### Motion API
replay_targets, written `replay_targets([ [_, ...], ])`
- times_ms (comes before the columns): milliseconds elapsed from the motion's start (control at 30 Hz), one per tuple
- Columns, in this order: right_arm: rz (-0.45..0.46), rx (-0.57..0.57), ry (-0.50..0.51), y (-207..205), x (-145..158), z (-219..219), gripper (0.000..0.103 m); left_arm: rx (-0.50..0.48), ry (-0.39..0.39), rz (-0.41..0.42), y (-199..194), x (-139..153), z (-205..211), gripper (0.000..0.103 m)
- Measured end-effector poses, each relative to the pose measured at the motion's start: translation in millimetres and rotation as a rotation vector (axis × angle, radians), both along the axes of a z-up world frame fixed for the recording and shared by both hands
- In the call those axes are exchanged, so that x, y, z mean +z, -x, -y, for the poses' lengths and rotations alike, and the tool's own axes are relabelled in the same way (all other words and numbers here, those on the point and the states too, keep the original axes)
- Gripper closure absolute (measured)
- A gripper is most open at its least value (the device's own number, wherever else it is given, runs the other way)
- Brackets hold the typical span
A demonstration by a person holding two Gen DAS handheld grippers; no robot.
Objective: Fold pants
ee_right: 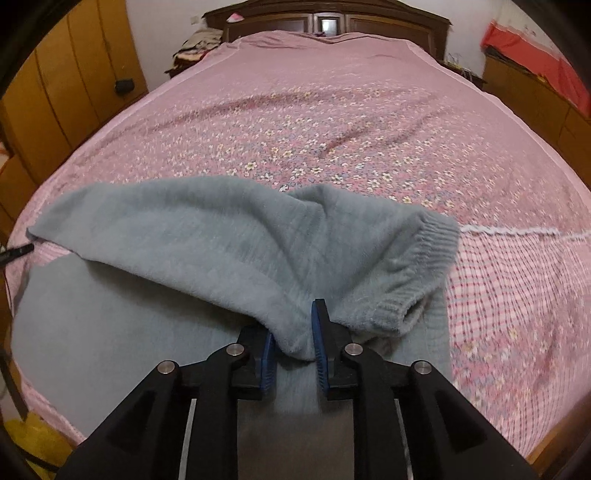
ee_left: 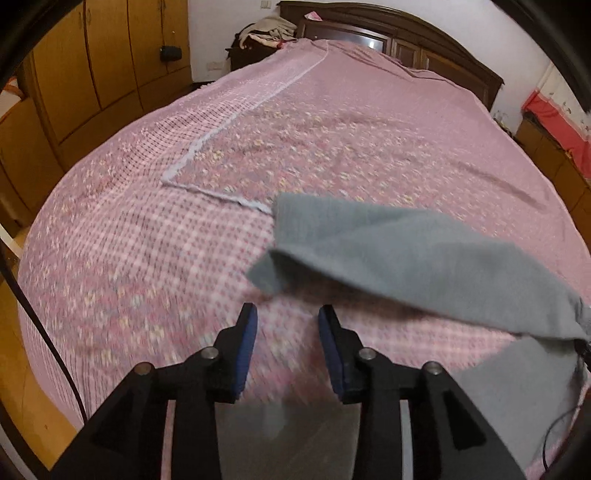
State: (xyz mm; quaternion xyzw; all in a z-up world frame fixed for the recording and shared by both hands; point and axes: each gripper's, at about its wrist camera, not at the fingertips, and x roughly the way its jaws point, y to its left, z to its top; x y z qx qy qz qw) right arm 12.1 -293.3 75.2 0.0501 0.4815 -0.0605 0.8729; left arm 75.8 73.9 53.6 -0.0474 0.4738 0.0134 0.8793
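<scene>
Grey fleece pants (ee_right: 229,243) clamped by right gripper (ee_right: 293,343), left gripper (ee_left: 288,332) parted, pink bedspread (ee_right: 332,122)

We're in a home bedroom. A wide bed (ee_right: 332,122) fills the view, spread with a pink cover in small flowers and checks. At its far end stands a dark carved wooden headboard (ee_right: 332,22) against a white wall (ee_left: 229,33). On the left, tall orange-brown wardrobe doors (ee_left: 110,66) run along the room, and a heap of clothes (ee_left: 269,31) sits on a low stand beside the headboard. On the right, a wooden cabinet (ee_right: 535,92) carries a red cloth (ee_right: 535,55) draped on top. Soft grey pants (ee_right: 229,243) lie across the near side of the bed.
</scene>
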Motion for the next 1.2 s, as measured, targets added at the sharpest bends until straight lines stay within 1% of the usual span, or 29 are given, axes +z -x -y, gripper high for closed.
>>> replay_targets([
  [67, 0.008, -0.023, -0.013, 6.8, 5.5, 0.2, 0.076, -0.011, 0.035, 0.001, 8.9, 4.3, 4.3, 0.064],
  [133, 0.019, -0.044, -0.014, 13.3, 10.7, 0.0, 0.072, -0.025, 0.091, 0.009, 15.1, 10.2, 9.3, 0.06],
  [200, 0.031, -0.069, -0.008, 20.8, 16.5, 0.6, 0.069, -0.04, 0.153, 0.016, 17.6, 16.5, 16.2, 0.058],
  [300, 0.032, -0.113, -0.011, 29.2, 23.0, 3.1, 0.068, -0.033, 0.248, 0.029, 9.6, 21.9, 22.8, 0.051],
  [400, 0.031, -0.136, -0.013, 34.8, 25.4, 5.5, 0.068, 0.018, 0.264, 0.023, -2.7, 21.0, 29.0, 0.049],
  [467, 0.031, -0.154, -0.024, 37.1, 26.2, 6.5, 0.068, 0.04, 0.29, 0.02, -11.0, 19.1, 31.3, 0.049],
  [500, 0.033, -0.163, -0.037, 38.1, 26.6, 7.6, 0.068, 0.057, 0.318, 0.019, -14.8, 17.8, 32.8, 0.049],
  [600, 0.043, -0.197, -0.094, 44.0, 27.3, 13.3, 0.068, 0.084, 0.349, 0.021, -20.4, 14.8, 33.3, 0.05],
  [767, 0.066, -0.307, -0.258, 50.7, 28.4, 33.1, 0.067, 0.073, 0.397, 0.011, -24.6, 7.6, 39.7, 0.051],
  [800, 0.076, -0.336, -0.304, 52.7, 28.6, 38.6, 0.067, 0.07, 0.402, 0.008, -25.9, 6.1, 40.8, 0.053],
  [833, 0.082, -0.349, -0.328, 53.0, 28.8, 41.1, 0.067, 0.067, 0.405, 0.006, -27.9, 3.8, 40.0, 0.06],
  [900, 0.097, -0.386, -0.401, 52.2, 27.6, 48.8, 0.065, 0.055, 0.421, -0.003, -29.2, 1.3, 41.9, 0.071],
  [933, 0.094, -0.408, -0.434, 48.2, 24.7, 52.3, 0.064, 0.051, 0.43, -0.005, -29.4, 0.3, 42.6, 0.072],
  [1133, 0.054, -0.47, -0.468, 26.3, -0.2, 59.4, 0.064, 0.052, 0.435, 0.0, -33.8, -3.7, 47.6, 0.072],
  [1200, 0.056, -0.495, -0.506, 19.9, -10.1, 64.0, 0.065, 0.053, 0.437, -0.001, -37.2, -5.5, 48.4, 0.072],
])
